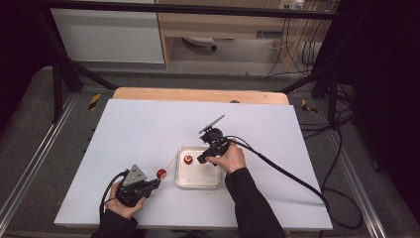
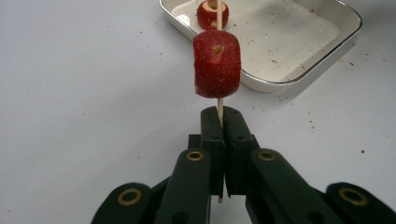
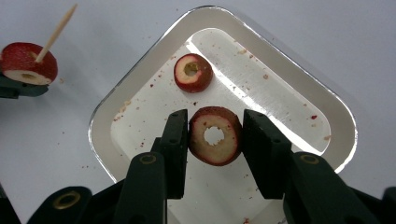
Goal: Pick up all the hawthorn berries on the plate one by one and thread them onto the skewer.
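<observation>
The right gripper [image 3: 214,135] pinched a cored fruit ring [image 3: 215,136] above the tray [image 3: 219,18], while the left gripper [image 2: 220,122], jaws pressed together on the skewer [image 2: 219,114], held one threaded piece [image 2: 217,64] beside the tray. If the ring's hole met the point off-centre, it could split or slip (a second ring [image 3: 193,73] lay in the tray). The skewer's tip was hard to make out from above.

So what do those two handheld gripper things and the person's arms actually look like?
Both are black. The left gripper and the right gripper each have two flat, blocky jaws on hinged links with brass-coloured rivets. A grey three-cornered plate sits on top of the left one, another plate on the right one. A thick black cable trails from the right gripper. The person wears dark long sleeves.
</observation>
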A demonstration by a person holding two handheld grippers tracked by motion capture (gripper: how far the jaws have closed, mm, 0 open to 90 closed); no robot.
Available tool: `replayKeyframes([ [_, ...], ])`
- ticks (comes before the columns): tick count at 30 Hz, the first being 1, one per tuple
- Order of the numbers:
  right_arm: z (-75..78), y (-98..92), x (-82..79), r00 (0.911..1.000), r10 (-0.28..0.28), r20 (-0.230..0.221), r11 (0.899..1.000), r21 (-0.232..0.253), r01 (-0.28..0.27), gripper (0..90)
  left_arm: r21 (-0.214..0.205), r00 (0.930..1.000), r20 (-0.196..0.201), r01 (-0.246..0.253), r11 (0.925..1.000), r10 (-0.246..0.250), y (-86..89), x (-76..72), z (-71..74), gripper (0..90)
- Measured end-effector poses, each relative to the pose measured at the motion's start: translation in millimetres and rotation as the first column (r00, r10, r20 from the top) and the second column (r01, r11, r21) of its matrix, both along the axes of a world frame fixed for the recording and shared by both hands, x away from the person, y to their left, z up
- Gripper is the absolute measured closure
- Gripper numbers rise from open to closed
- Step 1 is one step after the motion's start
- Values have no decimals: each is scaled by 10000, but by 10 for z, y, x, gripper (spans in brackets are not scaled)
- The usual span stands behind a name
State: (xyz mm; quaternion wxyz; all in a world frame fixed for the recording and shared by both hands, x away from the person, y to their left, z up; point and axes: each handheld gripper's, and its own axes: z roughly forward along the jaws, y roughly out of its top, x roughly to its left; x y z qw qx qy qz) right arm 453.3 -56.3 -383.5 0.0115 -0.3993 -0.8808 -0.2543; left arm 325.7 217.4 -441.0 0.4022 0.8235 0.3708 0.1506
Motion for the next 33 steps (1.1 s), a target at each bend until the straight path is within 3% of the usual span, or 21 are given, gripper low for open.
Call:
replayKeyframes([
  [10, 123, -116, -113, 9994, 2, 342, 9982, 592, -22, 624, -117, 9999, 103, -62, 9999, 63, -5, -9, 10, 881],
  [14, 117, -218, -166, 9988, -169, 462, 9931, 1169, 114, 624, -144, 9999, 151, -54, 9999, 56, -19, -17, 17, 881],
  [18, 84, -316, -238, 9969, -434, 649, 9816, 1886, 305, 624, -161, 9998, 208, -65, 9998, 68, -35, -24, 20, 881],
  [20, 62, -355, -269, 9957, -579, 723, 9716, 2332, 396, 624, -163, 9997, 223, -57, 9999, 60, -42, -28, 21, 881],
  [25, -11, -443, -359, 9896, -1045, 992, 9339, 3519, 633, 624, -223, 9996, 289, -55, 9997, 62, -68, -42, 25, 881],
  [29, -69, -477, -418, 9829, -1433, 1158, 8943, 4405, 785, 624, -220, 9995, 326, -30, 9998, 37, -97, -53, 27, 881],
  [31, -94, -490, -445, 9787, -1673, 1188, 8694, 4860, 896, 624, -219, 9994, 350, -18, 9998, 26, -109, -58, 29, 881],
  [33, -118, -495, -460, 9741, -1861, 1287, 8560, 5079, 965, 624, -236, 9994, 359, -12, 9997, 21, -121, -62, 30, 881],
])
